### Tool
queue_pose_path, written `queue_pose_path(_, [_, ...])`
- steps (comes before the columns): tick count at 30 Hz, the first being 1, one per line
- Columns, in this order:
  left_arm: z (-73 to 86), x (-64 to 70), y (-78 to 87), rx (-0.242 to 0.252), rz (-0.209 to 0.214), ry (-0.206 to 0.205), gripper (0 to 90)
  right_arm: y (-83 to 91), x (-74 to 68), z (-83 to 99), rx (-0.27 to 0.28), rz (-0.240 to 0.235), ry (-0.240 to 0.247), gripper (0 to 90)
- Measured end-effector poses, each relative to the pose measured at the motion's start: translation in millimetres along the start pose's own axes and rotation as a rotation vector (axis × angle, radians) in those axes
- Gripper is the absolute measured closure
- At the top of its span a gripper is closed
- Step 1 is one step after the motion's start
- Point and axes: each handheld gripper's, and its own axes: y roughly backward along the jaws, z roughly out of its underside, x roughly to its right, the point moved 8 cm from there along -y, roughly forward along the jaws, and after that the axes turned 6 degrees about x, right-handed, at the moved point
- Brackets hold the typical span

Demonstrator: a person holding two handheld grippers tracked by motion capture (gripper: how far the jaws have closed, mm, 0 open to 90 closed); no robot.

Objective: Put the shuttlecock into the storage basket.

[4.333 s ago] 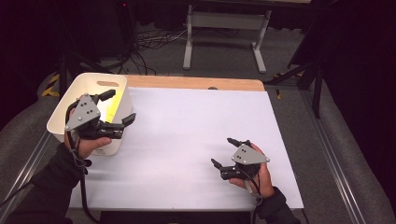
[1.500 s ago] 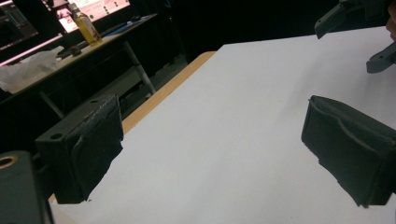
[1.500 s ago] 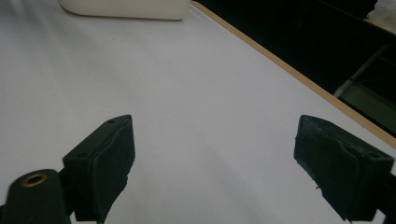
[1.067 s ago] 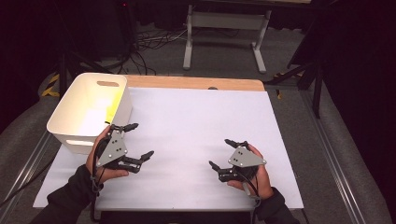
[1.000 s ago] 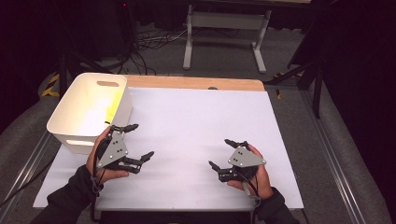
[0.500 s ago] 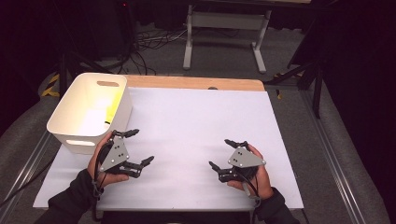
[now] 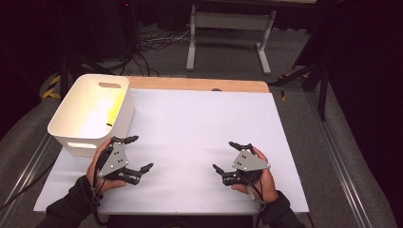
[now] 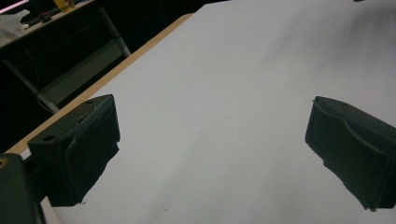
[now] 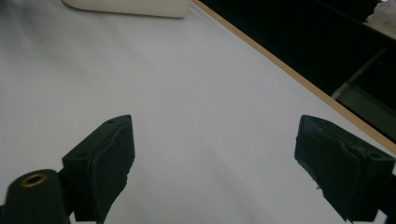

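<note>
**Both claws open and empty over the white table**

Left claw (image 7: 138,153) held low over the near left of the table (image 7: 199,137), jaws spread wide, nothing between them. Just beyond and to its left, a white bin (image 7: 92,114) with handle slots, something yellow inside, too dim to identify. Right claw (image 7: 227,156) well apart to the right, likewise gaping and gripping nothing, pointing toward the left one. Bare white surface between both pairs of jaws in the gripper views (image 8: 215,116) (image 9: 210,121). Wooden edge (image 7: 199,84) along the far side.
</note>
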Motion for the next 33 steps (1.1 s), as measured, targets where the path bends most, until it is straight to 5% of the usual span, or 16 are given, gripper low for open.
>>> queue_pose_path(18, [21.9,-3.0,7.4,-0.044,-0.040,0.004,3.2,-0.4,-2.7,1.6,0.000,-0.008,-0.004,10.8])
queue_pose_path(33, [42.1,-2.8,17.3,-0.086,-0.043,0.061,3.5,-0.9,-4.2,4.6,-0.004,-0.014,-0.011,10.7])
